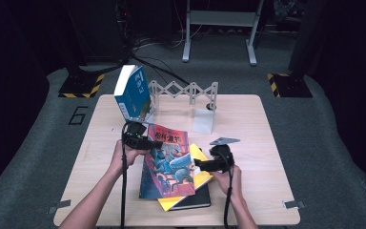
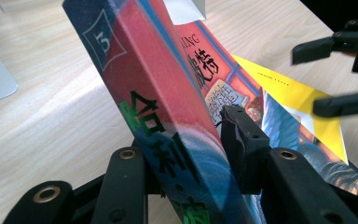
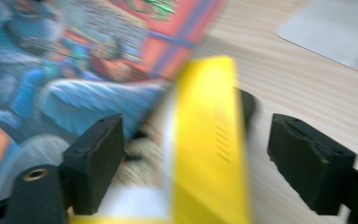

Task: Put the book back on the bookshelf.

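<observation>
On the counter (image 1: 248, 119), the red book (image 1: 169, 162) is clamped by the left tool (image 1: 140, 141); the right tool (image 1: 205, 164), released, straddles the yellow book (image 1: 201, 177); the tilted red book could be dropped.

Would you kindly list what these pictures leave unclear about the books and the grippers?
- Black book, high view: cover hidden beneath the yellow book and the red and blue book.
- Yellow book, right gripper view: spine lettering smeared by motion blur.
- Red and blue book, left gripper view: lower spine cut off by the frame's edge and the left gripper.
- Right gripper, right gripper view: the yellow edge lies between the pads; contact unclear.
</observation>
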